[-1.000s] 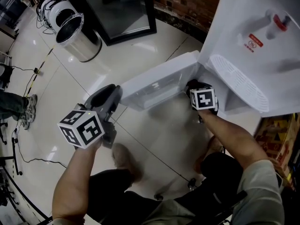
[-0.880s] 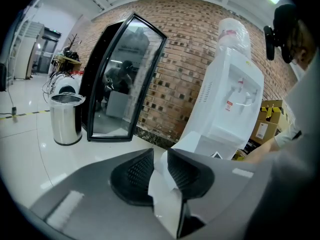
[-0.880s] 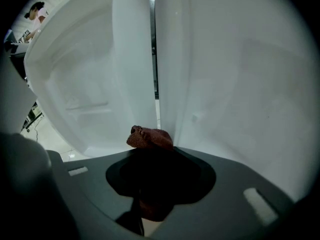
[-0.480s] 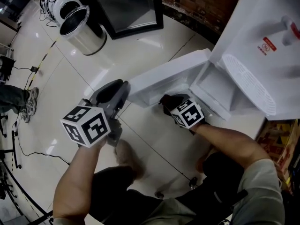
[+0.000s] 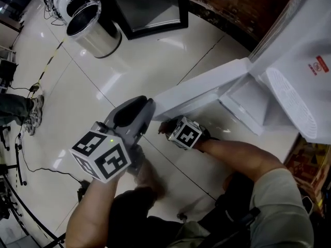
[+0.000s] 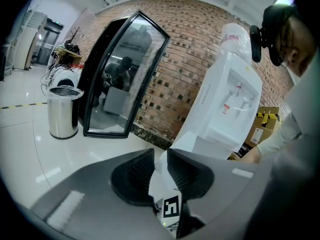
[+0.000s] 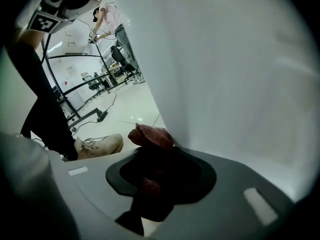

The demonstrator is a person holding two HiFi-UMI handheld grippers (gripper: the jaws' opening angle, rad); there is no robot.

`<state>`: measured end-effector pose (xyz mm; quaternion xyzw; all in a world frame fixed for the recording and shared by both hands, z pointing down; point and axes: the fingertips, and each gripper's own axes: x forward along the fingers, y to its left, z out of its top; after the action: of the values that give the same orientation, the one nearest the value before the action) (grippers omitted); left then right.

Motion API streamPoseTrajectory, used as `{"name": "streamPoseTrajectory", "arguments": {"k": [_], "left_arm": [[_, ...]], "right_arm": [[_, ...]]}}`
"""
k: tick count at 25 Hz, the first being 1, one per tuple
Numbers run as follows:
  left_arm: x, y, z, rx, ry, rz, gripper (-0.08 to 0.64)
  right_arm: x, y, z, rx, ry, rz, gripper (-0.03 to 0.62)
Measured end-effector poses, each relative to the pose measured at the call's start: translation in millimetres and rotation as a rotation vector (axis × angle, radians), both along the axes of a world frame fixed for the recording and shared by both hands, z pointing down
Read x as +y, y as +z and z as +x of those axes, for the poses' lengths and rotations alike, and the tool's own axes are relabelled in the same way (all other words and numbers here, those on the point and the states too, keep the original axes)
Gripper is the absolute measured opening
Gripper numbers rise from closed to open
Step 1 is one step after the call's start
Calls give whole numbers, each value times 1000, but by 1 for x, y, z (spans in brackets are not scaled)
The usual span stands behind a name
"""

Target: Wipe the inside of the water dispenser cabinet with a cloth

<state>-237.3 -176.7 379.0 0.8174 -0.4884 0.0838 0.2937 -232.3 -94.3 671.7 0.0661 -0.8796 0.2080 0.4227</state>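
Note:
The white water dispenser [image 5: 310, 35] stands at the right, its low cabinet [image 5: 245, 103] open and the white door [image 5: 207, 87] swung out to the left. My left gripper [image 5: 150, 107] is shut on the door's free edge, which shows white between its narrow jaws in the left gripper view [image 6: 161, 166]. My right gripper [image 5: 163, 128] sits just below that end of the door, outside the cabinet. It is shut on a dark red cloth [image 7: 150, 135], and the door's white panel [image 7: 225, 74] fills its view close in front.
A steel bin [image 5: 90, 32] and a black-framed glass panel [image 5: 155, 4] stand at the back left on the glossy tile floor. Behind the dispenser runs a brick wall [image 6: 180, 69]. Cardboard boxes [image 5: 310, 159] lie at the right, a bystander's shoe [image 5: 32, 119] at the far left.
My right gripper came out of the cabinet and travelled left along the door to its free end, rolling as it went. The left gripper kept its hold on the door edge.

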Motion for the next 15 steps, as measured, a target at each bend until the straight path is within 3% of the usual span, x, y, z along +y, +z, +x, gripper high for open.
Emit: {"name": "streamPoseTrajectory", "arguments": {"k": [4,9,15], "left_arm": [[-1,1,0,5,4,0,77],[-4,0,-3,6,1,-2,77],[-4,1,-3,1,-15,-2,77]], "right_arm": [[-5,17,5,57,-25,-14,138],[-31,14,20,76,65,48,137],[-39,18,33,115,111,50,137]]}}
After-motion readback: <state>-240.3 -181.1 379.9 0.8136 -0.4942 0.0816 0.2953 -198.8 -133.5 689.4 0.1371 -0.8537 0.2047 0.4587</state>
